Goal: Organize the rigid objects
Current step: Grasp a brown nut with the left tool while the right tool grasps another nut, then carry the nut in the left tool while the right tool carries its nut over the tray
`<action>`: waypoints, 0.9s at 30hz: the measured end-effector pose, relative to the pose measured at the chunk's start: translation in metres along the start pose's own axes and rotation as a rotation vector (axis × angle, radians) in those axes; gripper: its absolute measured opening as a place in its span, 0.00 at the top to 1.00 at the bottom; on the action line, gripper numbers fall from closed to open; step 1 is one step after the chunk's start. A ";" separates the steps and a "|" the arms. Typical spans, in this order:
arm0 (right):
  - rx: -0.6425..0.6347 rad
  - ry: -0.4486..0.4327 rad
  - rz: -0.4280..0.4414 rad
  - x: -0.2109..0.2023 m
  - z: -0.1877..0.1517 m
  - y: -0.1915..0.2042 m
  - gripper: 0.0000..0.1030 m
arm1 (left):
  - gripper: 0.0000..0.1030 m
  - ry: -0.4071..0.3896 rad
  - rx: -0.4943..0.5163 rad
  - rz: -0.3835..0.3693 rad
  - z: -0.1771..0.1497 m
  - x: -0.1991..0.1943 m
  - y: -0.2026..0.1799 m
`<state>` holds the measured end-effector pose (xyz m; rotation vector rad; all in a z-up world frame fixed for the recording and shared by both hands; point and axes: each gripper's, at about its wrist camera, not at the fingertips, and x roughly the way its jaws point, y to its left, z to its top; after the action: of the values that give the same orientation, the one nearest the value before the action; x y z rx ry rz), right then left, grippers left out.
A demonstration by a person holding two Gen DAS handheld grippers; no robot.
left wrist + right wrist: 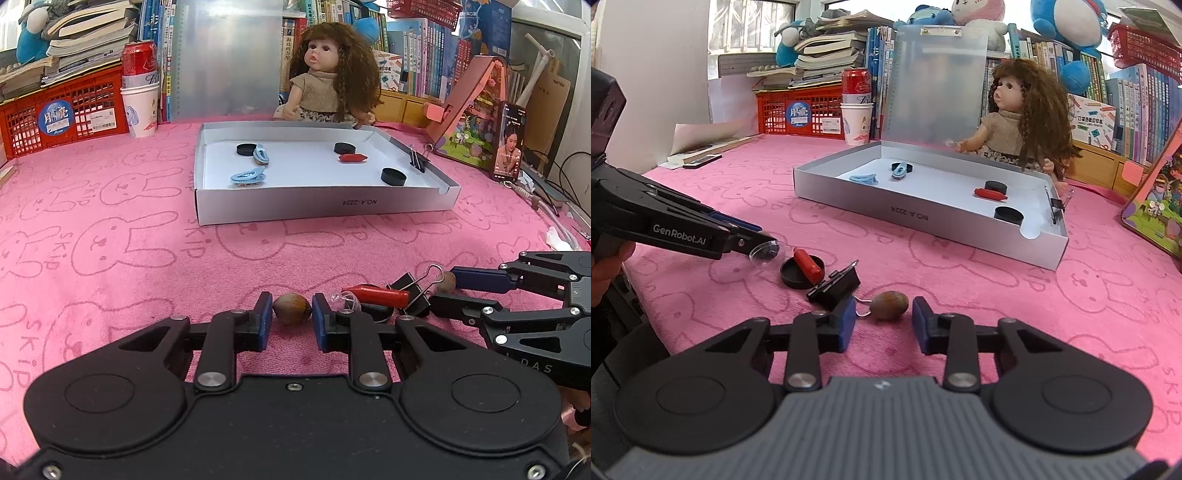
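Note:
A shallow white box (pixel 325 203) (pixel 923 218) lies on the pink cloth and holds black caps, blue clips, a red piece and a binder clip. My left gripper (pixel 292 314) has its pads touching both sides of a brown nut (pixel 291 308) resting on the cloth. My right gripper (pixel 884 317) is open, with a second brown nut (pixel 890 304) between its fingertips, not touched. Near them lie a red piece (pixel 376 294) (pixel 807 264) on a black cap (pixel 799 275), a black binder clip (pixel 412 291) (pixel 834 286) and a clear dome (pixel 347 300) (pixel 764 251).
A doll (pixel 332 77) (pixel 1019 122) sits behind the box, beside an upright translucent sheet (pixel 229 59). A red crate (pixel 62 110), paper cup (pixel 140 110) and can stand at the back left. A phone (pixel 509 142) and cables lie at the right.

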<state>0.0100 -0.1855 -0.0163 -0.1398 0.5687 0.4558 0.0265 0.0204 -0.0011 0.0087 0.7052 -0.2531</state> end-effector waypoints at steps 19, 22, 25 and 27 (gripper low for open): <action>0.003 -0.010 -0.008 0.000 0.002 0.004 0.75 | 0.79 -0.006 -0.005 0.013 0.001 -0.002 0.000; -0.002 -0.010 -0.008 -0.001 0.002 0.005 0.75 | 0.79 -0.010 -0.005 0.015 0.002 -0.003 0.000; -0.003 -0.011 -0.011 -0.001 0.002 0.005 0.75 | 0.79 -0.011 -0.006 0.018 0.002 -0.003 0.000; -0.002 -0.012 -0.014 -0.002 0.003 0.004 0.75 | 0.79 -0.012 -0.006 0.018 0.002 -0.003 0.000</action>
<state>0.0082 -0.1817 -0.0130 -0.1426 0.5548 0.4430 0.0251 0.0210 0.0025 0.0081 0.6935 -0.2336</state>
